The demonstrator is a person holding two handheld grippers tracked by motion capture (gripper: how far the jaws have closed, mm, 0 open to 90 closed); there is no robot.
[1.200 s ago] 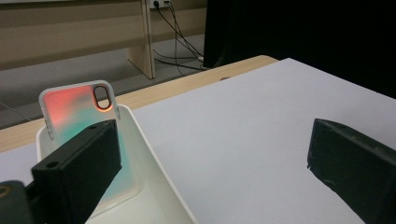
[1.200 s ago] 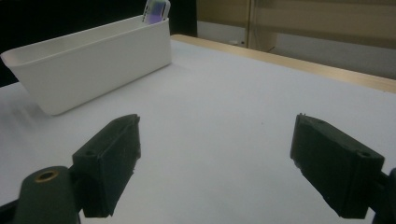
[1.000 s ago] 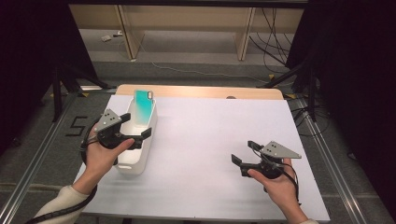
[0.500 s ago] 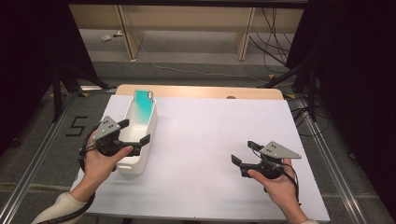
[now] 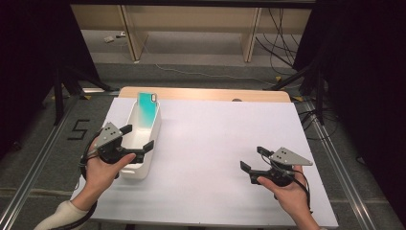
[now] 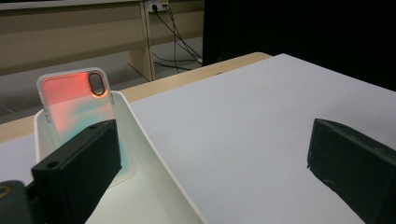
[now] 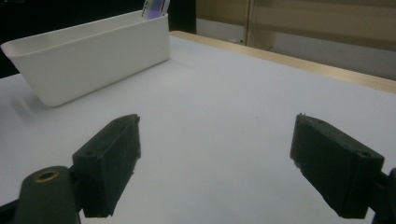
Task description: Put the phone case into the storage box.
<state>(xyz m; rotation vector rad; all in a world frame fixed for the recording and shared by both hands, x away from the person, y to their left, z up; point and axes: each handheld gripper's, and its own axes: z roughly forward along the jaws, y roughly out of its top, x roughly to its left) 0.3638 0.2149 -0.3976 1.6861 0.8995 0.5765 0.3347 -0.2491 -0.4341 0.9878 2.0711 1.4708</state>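
The left gripper (image 5: 136, 139) has been drawn back, jaws spread, over the white bin (image 5: 142, 129) near the table's left edge, the phone case (image 5: 147, 106) seemingly left inside; the right gripper (image 5: 253, 158) is held spread.

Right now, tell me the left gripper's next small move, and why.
Probably ease the left gripper forward along the white bin toward the phone case. Its jaws are open, one over the bin's inside, and the case leans at the far end, ungripped.

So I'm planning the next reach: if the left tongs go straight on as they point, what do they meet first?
Probably the white bin's right wall, lying between the open left tongs; further in leans the phone case.
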